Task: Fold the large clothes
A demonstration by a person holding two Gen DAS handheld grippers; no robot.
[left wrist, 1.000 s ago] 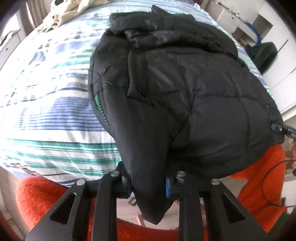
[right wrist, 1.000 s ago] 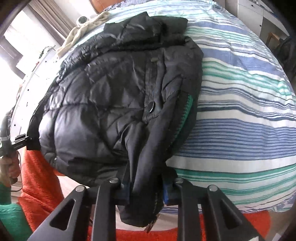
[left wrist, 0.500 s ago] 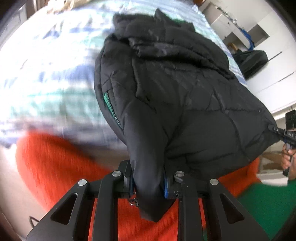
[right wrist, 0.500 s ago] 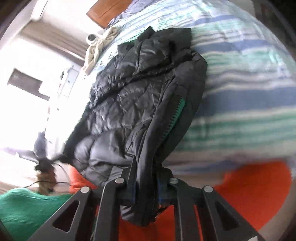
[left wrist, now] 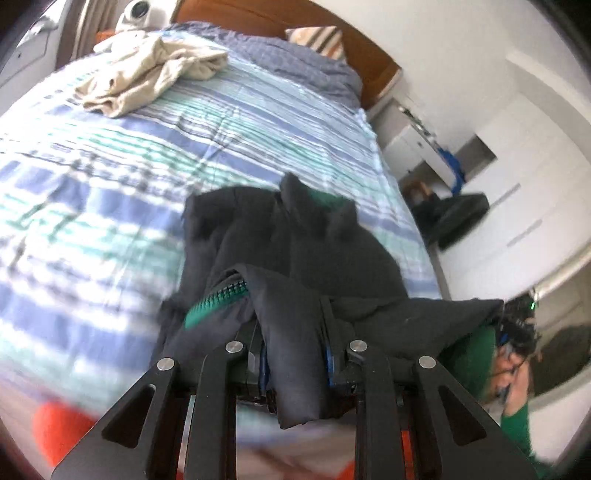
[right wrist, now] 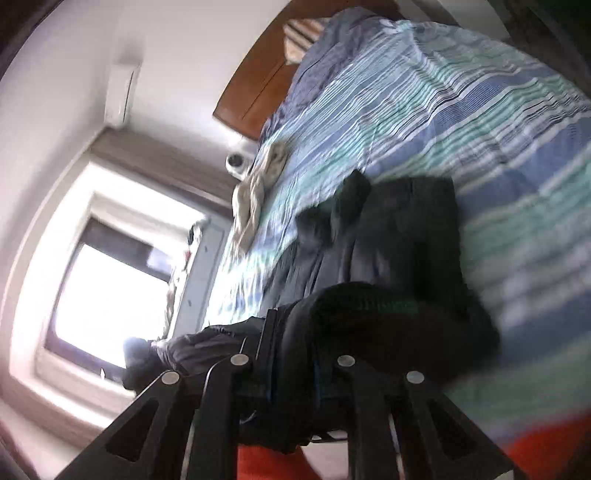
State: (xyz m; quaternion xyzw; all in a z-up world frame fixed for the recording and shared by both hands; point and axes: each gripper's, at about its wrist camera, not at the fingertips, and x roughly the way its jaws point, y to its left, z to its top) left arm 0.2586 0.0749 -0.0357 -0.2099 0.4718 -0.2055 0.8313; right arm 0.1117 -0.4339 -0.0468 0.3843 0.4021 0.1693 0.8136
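Note:
A black quilted jacket (left wrist: 295, 243) with a green-taped zipper (left wrist: 218, 299) lies on the near part of the striped bed (left wrist: 110, 155). My left gripper (left wrist: 295, 354) is shut on its near hem, and the fabric hangs out below the jaws. My right gripper (right wrist: 291, 365) is shut on the other hem corner of the jacket (right wrist: 391, 243), lifted and tilted. The hem stretches between the two grippers, raised above the bed edge. Both views are blurred by motion.
A crumpled beige garment (left wrist: 147, 70) lies at the bed's far left, also in the right wrist view (right wrist: 258, 188). A wooden headboard (left wrist: 295, 18) and pillow sit beyond. A black bag (left wrist: 458, 221) stands right of the bed. An orange cover (left wrist: 55, 424) is below.
Both grippers have lifted and swung forward over the bed with the jacket hem. The jacket now looks smaller and bunched farther up the bed, and the headboard has come into view.

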